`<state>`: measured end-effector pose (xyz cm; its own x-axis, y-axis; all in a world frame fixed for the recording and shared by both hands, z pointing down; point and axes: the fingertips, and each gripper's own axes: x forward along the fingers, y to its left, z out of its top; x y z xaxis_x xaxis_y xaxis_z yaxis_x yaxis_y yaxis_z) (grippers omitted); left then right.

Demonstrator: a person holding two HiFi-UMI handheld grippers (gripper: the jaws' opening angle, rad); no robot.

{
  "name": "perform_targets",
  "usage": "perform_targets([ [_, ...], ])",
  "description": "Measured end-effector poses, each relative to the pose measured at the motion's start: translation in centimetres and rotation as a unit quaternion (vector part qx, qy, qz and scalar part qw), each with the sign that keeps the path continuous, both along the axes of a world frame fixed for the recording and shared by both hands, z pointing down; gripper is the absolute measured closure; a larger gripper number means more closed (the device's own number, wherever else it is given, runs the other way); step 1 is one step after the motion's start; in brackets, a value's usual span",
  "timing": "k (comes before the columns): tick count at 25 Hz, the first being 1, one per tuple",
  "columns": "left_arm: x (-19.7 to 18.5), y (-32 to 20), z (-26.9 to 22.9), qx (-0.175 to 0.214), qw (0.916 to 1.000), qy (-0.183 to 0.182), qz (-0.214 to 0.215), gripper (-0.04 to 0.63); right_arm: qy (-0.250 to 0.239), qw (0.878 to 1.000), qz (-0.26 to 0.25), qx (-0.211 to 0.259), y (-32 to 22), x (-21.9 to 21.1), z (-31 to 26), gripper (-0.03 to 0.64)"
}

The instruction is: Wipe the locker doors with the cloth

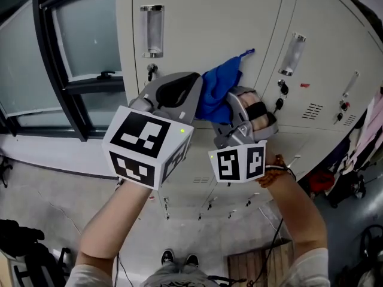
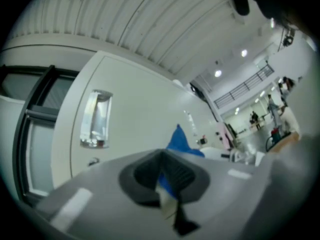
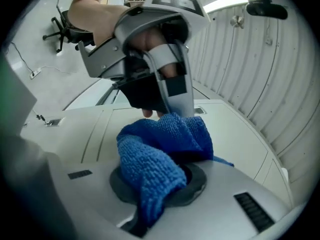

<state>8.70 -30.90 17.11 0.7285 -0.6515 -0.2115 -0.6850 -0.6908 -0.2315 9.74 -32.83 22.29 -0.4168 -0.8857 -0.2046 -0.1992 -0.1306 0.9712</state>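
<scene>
The left gripper (image 1: pixel 192 100) is shut tight on one edge of the blue cloth (image 1: pixel 216 91), and only a thin bit of blue shows between its jaws. The right gripper (image 1: pixel 232 109) bites the same cloth from the right, and a fat bunch spills over its jaws. The cloth sits between the two, close in front of a pale locker door (image 1: pixel 203 23), right of a shiny handle (image 1: pixel 152 31). A window (image 1: pixel 78 34) is far left.
</scene>
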Motion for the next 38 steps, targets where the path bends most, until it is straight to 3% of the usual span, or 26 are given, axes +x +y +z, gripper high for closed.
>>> perform_targets([
  [8, 1.4, -0.8, 2.1, -0.018, 0.9998, -0.001, 0.009, 0.592, 0.102, 0.994, 0.037, -0.005, 0.0, 2.2, 7.3, 0.578],
  [14, 3.1, -0.2, 1.1, -0.01, 0.9996, -0.004, 0.025, 0.591, 0.14, 0.987, 0.072, -0.009, 0.3, 5.5, 6.8, 0.578],
  [20, 2.8, 0.7, -2.1, 0.018, 0.9993, 0.006, 0.032, 0.592, 0.106, 0.991, 0.085, -0.009, 0.4, 6.5, 0.9, 0.578],
  [29, 0.8, 1.8, -9.0, 0.076, 0.9969, 0.001, 0.018, 0.592, 0.062, 0.994, 0.081, 0.046, 0.3, 5.5, -12.0, 0.578],
  [38, -2.4, 1.6, -14.2, 0.099, 0.995, 0.008, -0.003, 0.591, -0.009, 0.992, 0.067, 0.103, 0.5, 5.8, -25.4, 0.578],
])
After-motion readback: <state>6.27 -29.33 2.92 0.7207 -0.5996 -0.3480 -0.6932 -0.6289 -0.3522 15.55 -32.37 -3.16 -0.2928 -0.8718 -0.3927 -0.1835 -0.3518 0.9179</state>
